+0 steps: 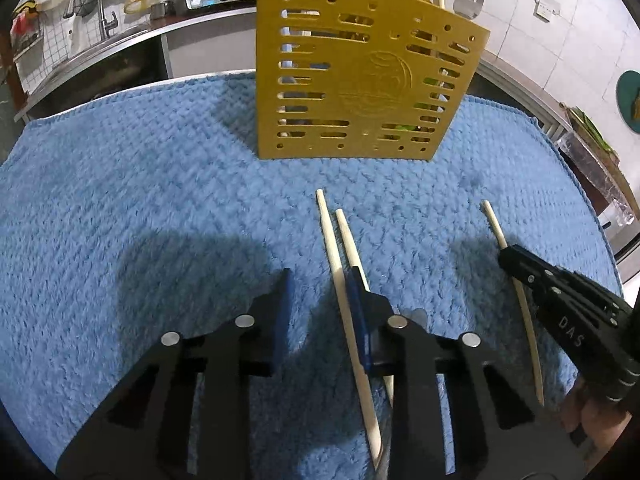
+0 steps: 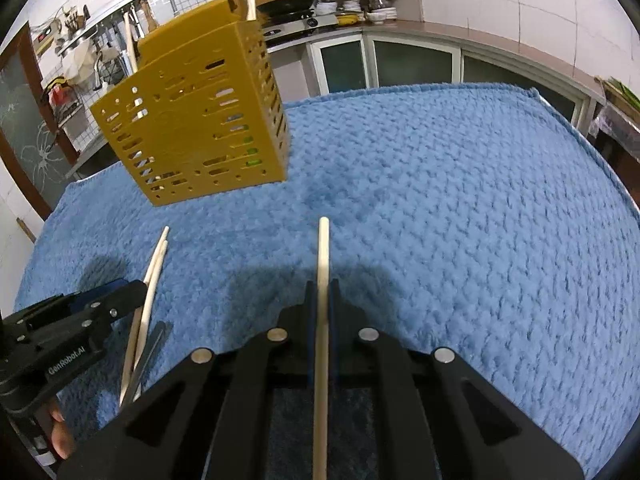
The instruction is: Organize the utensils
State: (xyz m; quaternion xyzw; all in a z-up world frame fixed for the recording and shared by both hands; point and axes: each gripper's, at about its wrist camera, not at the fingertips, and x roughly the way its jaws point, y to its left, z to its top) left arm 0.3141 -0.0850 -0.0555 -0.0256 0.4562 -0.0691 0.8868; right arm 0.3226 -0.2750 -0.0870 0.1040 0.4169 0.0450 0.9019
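Chopstick [image 2: 322, 320] clamped in right gripper [image 2: 321, 288]; left gripper [image 1: 320, 280] unclosed beside chopstick pair [image 1: 340, 256].

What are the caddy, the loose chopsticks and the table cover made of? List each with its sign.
Caddy: likely moulded plastic, matte mustard yellow; punched slots and an embossed emblem.
Chopsticks: probably pale wood or bamboo, unvarnished-looking; plastic not excluded.
Table cover: soft blue textile, apparently a plush towel; nubby looped pile.
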